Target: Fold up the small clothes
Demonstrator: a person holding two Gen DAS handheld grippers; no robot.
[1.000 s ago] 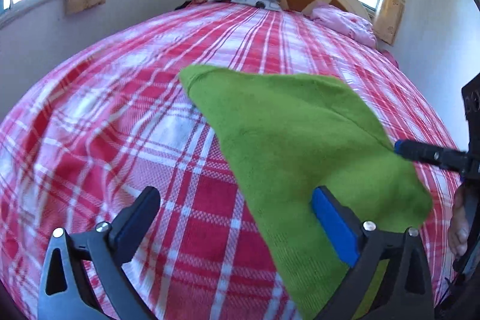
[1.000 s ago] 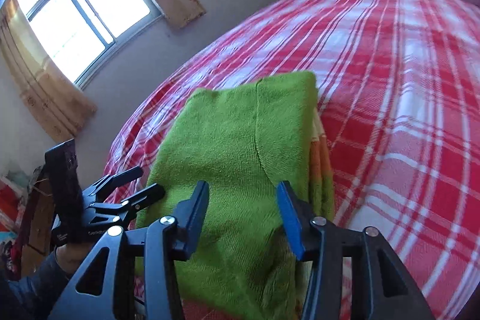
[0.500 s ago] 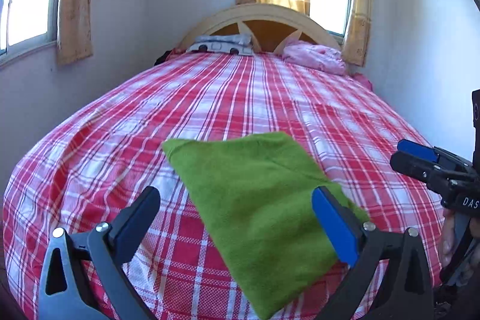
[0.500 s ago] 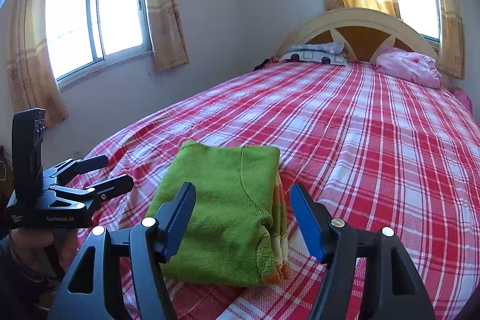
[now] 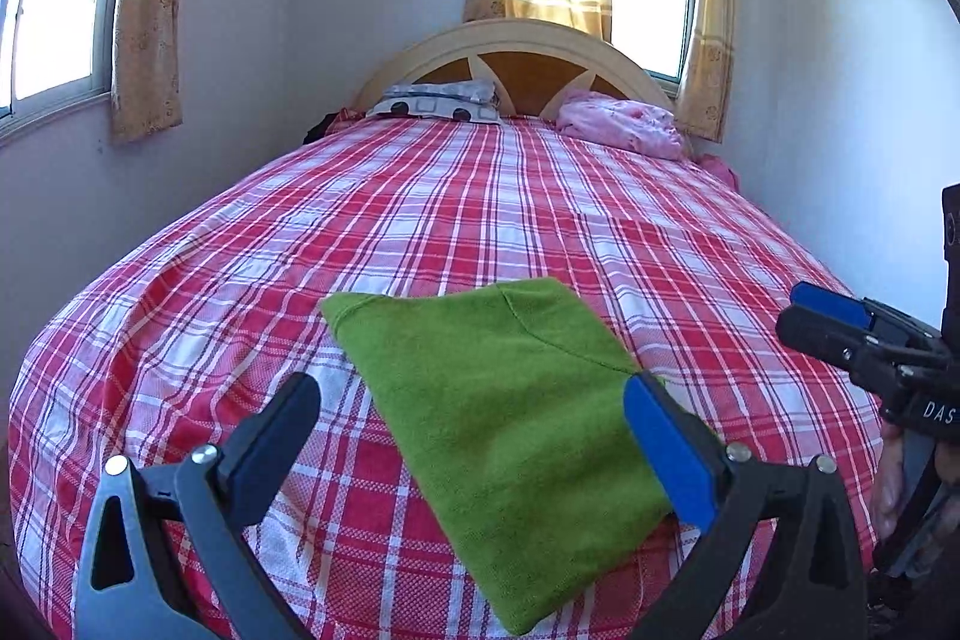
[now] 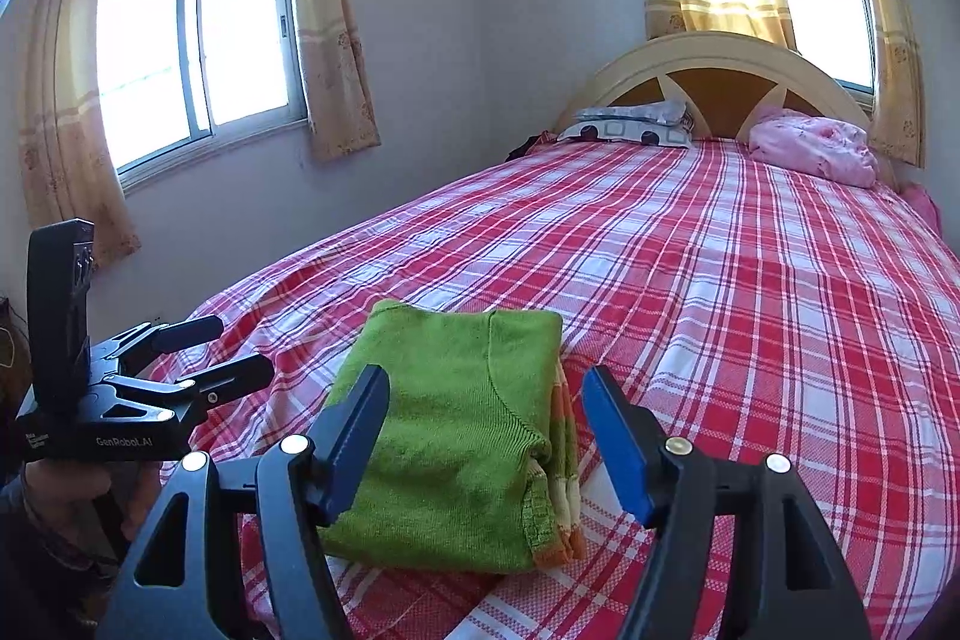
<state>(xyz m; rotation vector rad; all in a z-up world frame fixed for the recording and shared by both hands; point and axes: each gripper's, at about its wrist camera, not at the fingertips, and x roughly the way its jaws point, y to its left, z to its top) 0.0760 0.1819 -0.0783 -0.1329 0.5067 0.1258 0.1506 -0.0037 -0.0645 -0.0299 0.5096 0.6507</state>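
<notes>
A bed (image 5: 480,220) in red-and-white plaid filled the room, its pillow (image 6: 630,127) and pink bundle (image 6: 810,148) at the far headboard. A folded green sweater (image 6: 456,436) lay flat on the near end. The left gripper (image 5: 474,442) and right gripper (image 6: 486,436) hovered over it, both spread wide and holding nothing.

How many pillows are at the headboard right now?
2: a grey patterned pillow on the left, a pink pillow on the right. Others may be hidden behind them.
</notes>
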